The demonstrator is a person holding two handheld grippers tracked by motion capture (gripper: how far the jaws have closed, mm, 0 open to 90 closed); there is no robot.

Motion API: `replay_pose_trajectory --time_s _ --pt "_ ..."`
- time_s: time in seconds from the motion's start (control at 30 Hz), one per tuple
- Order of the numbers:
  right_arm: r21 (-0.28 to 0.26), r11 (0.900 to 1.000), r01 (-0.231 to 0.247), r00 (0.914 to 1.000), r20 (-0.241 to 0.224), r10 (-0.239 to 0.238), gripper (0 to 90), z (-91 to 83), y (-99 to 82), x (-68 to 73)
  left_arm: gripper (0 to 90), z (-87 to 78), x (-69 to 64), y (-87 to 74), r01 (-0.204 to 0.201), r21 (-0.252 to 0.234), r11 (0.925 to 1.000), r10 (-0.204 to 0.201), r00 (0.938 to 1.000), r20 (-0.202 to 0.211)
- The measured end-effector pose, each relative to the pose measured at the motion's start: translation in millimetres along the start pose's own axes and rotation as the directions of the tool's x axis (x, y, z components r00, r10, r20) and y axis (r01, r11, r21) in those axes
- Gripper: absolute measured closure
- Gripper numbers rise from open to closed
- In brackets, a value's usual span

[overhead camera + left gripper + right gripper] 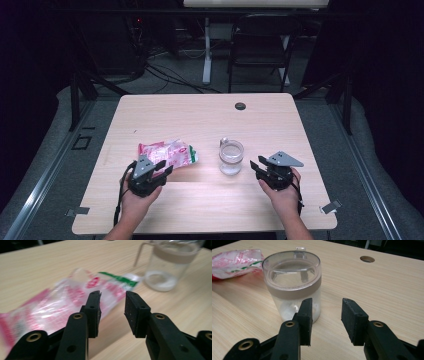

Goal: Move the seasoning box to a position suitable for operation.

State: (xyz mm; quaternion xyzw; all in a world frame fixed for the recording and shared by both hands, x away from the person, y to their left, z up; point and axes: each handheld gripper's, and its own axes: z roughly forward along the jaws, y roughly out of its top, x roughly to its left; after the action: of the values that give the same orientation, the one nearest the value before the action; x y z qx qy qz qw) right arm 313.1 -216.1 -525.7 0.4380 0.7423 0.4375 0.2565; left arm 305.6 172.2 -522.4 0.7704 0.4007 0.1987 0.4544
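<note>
A: Where do things stand on the table (165, 107)?

B: The bag (167, 152) lies flat, left of centre, with the jar (231, 157) standing upright just to its right, apart from it. The left gripper (162, 169) sits at the bag's near edge. The right gripper (254, 164) waits just right of the jar.

A: Are either of them holding anything?

B: No. In the left gripper view the jaws stand spread, with the bag (60, 306) beyond and beside them, not between the pads. In the right gripper view the jaws are spread too, and the jar (293, 285) is ahead, off toward one jaw, untouched.

A: How will the bag handle?

B: It looks like thin, crinkly plastic film, pink and white with a green strip at one end. I judge it light, soft and slippery; it will buckle instead of lifting as one piece. The view is blurred there, so I can't tell what fills it. Best to pinch a sealed end or a raised fold, low and firmly.

A: And the jar?

B: Clear and rigid, with a tan band and a clear lid, a little white stuff at the bottom. Probably smooth-walled, so grip squarely across the body under the band, or it may tip.
</note>
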Motion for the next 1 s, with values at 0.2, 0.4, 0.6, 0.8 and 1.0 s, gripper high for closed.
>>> replay_pose_trajectory --time_s 0.2,0.4,0.6,0.8,1.0 --pt "-0.008 0.9991 -0.042 0.9991 0.001 0.042 65.8 4.3 -0.5 -11.9 73.8 32.4 -29.1 24.7 -0.002 0.011 0.9999 0.001 0.9991 0.041" --pt "-0.004 0.9981 -0.061 0.9979 -0.022 0.061 76.1 18.3 2.5 -22.1 86.1 70.5 -61.5 51.7 -0.023 0.016 0.9996 0.023 0.9985 0.049" --pt "0.004 0.9981 -0.062 0.9971 -0.045 0.062 83.1 33.1 8.2 -26.9 90.0 95.1 -70.3 56.3 0.000 0.065 0.9979 -0.001 0.9999 0.011" --pt "0.017 0.9989 -0.044 0.9958 -0.080 0.045 89.5 46.7 13.7 -29.6 90.0 114.0 -66.1 52.3 0.072 0.110 0.9913 -0.071 0.9974 -0.009" --pt "0.024 0.9982 -0.055 0.9909 -0.122 0.057 90.0 62.1 17.4 -29.0 90.0 120.3 -70.4 53.7 0.096 0.098 0.9905 -0.096 0.9953 -0.012"
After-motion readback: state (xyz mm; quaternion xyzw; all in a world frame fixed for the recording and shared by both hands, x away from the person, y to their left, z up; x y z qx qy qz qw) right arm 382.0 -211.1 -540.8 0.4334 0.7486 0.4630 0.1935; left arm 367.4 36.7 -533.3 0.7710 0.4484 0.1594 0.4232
